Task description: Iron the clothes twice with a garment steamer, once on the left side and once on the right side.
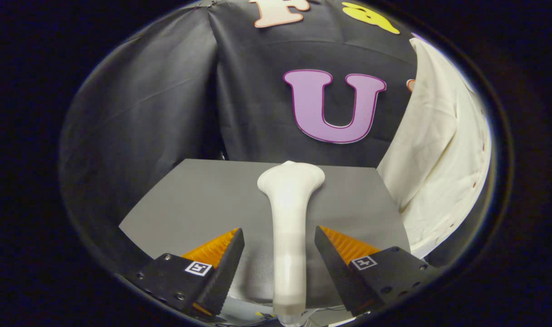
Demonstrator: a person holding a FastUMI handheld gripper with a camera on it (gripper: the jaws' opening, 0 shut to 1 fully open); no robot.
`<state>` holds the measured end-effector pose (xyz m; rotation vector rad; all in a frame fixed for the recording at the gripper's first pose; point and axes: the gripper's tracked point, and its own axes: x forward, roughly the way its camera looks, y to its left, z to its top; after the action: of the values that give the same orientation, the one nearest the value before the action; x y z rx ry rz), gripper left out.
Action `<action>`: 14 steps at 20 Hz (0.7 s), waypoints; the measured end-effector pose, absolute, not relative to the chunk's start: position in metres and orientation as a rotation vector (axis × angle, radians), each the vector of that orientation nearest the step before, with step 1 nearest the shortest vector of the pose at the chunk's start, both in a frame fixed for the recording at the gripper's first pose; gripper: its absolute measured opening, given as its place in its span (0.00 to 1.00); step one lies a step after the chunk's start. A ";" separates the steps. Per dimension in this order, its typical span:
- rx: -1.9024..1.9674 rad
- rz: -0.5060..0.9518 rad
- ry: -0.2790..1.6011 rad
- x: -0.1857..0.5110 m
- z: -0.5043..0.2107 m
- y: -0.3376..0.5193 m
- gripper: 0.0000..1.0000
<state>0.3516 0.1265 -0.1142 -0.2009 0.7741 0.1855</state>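
Observation:
A white garment steamer (288, 218) lies on the grey table (199, 200), its handle running back between my fingers and its wide head pointing away toward the booth wall. My gripper (279, 240) is open: the left finger (224, 263) and the right finger (337, 261) stand on either side of the handle with a gap on each side, neither touching it. A cream-white garment (439, 154) hangs to the right, beyond the table's right edge, its cloth creased and a row of small buttons along its far side.
Black cloth walls the booth behind and to the left of the table. The table's far edge runs just behind the steamer's head. Bare grey tabletop lies to the left of the steamer.

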 end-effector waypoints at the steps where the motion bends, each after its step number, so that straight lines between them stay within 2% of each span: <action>1: -0.214 0.183 0.781 0.355 -0.117 0.126 0.99; 8: -0.312 0.171 0.840 0.359 -0.134 0.119 0.98; 10: -0.303 0.127 0.834 0.352 -0.124 0.111 0.61; 11: -0.293 0.129 0.836 0.361 -0.140 0.108 0.43; 14: -0.271 0.178 0.798 0.358 -0.133 0.118 0.41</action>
<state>0.3575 0.1180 -0.1325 -0.2711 0.7982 0.1781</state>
